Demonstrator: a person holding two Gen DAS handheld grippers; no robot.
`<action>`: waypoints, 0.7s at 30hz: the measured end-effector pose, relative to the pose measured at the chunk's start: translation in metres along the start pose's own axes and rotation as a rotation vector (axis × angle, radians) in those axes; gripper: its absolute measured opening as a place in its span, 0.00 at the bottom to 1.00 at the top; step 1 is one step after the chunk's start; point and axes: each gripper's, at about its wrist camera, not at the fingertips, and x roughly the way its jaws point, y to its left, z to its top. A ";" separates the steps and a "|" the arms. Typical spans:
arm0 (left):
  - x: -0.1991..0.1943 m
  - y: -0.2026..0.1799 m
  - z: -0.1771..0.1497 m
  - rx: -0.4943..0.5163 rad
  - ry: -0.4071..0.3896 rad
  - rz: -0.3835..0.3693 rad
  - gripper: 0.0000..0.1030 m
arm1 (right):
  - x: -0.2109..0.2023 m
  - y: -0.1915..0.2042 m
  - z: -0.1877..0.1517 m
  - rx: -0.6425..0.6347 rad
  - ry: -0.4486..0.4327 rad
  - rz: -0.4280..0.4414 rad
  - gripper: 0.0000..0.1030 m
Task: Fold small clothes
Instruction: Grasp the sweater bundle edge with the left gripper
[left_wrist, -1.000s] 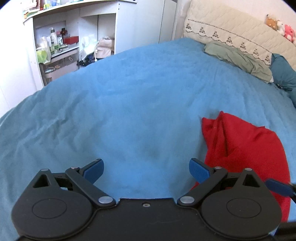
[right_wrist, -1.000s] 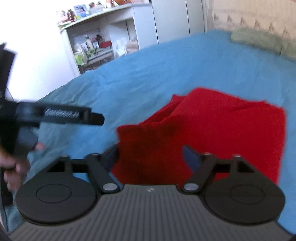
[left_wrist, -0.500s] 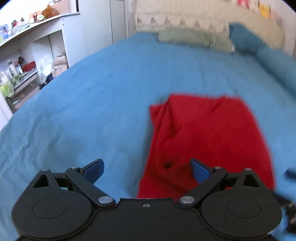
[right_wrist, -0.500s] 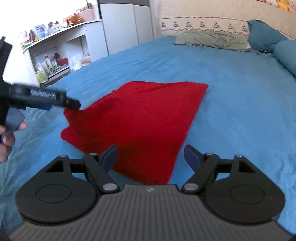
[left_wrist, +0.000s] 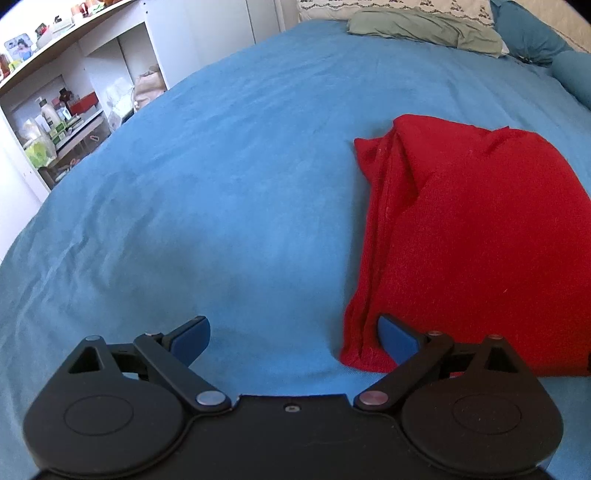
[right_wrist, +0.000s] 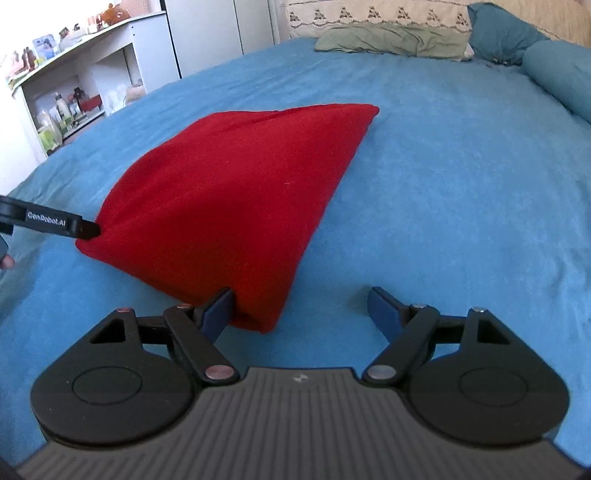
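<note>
Cloth count is one: a single red garment (right_wrist: 229, 192), folded over into a rough wedge, lying flat on the blue bedspread (left_wrist: 221, 184). From the left wrist view the garment (left_wrist: 461, 240) shows a bunched ridge of folds running along the edge that faces open bed.

Two grippers in play. The left gripper (left_wrist: 293, 334) sits low over the bedspread at the garment's near corner, jaws spread wide, nothing between them; one blue pad (left_wrist: 397, 338) is right against the red fabric's corner, the other is over bare bedspread. The right gripper (right_wrist: 299, 306) is at the garment's other near corner, also spread wide and holding nothing, with one pad (right_wrist: 218, 312) touching the fabric edge. In the right wrist view the left gripper (right_wrist: 86, 230) pokes in from the side with its tip at the garment's corner.

Beyond the garment, toward the head of the bed: one green pillow (right_wrist: 391, 40), teal pillows (right_wrist: 554, 70) beside it, and a cream quilted headboard cover (right_wrist: 369, 14). Off to the side of the bed, white shelving (left_wrist: 66, 110) packed with bottles and boxes.
</note>
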 end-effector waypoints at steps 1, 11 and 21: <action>0.000 0.001 0.000 -0.009 0.001 -0.004 0.97 | 0.001 0.002 0.001 -0.017 0.005 -0.008 0.93; -0.041 -0.002 0.024 -0.027 -0.055 -0.141 0.99 | -0.050 0.006 0.036 -0.044 -0.028 -0.006 0.94; -0.022 -0.009 0.109 0.145 0.066 -0.443 1.00 | -0.063 -0.016 0.099 0.099 0.039 0.060 1.00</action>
